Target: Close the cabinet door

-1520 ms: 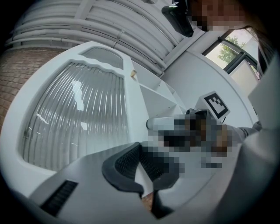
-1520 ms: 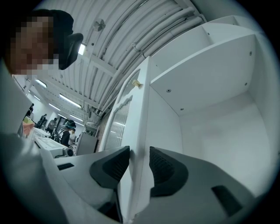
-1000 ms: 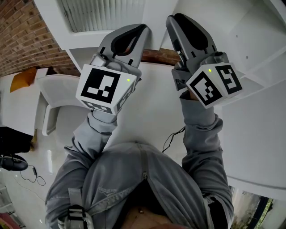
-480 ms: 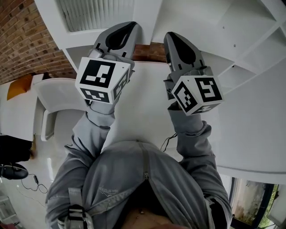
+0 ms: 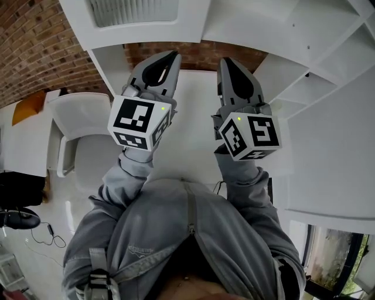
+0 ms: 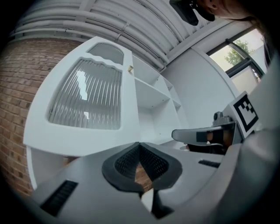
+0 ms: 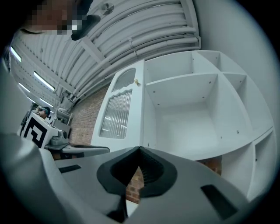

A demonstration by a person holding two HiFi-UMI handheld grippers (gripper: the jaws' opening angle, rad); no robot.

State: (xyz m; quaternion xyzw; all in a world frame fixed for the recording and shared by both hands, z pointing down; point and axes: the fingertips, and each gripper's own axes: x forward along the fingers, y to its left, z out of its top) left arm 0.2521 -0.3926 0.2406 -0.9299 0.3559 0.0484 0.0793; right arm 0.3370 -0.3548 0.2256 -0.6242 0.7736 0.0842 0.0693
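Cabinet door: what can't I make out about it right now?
- Cabinet door, far end: head view, cut off by the top edge.
- Its knob: left gripper view, too small to tell shape.
- Its hinges: right gripper view, too small to pick out.

The glossy white floor [image 5: 55,199], at the frame's lower left, carries a white chair [image 5: 82,117] and a dark rounded object [image 5: 17,217].
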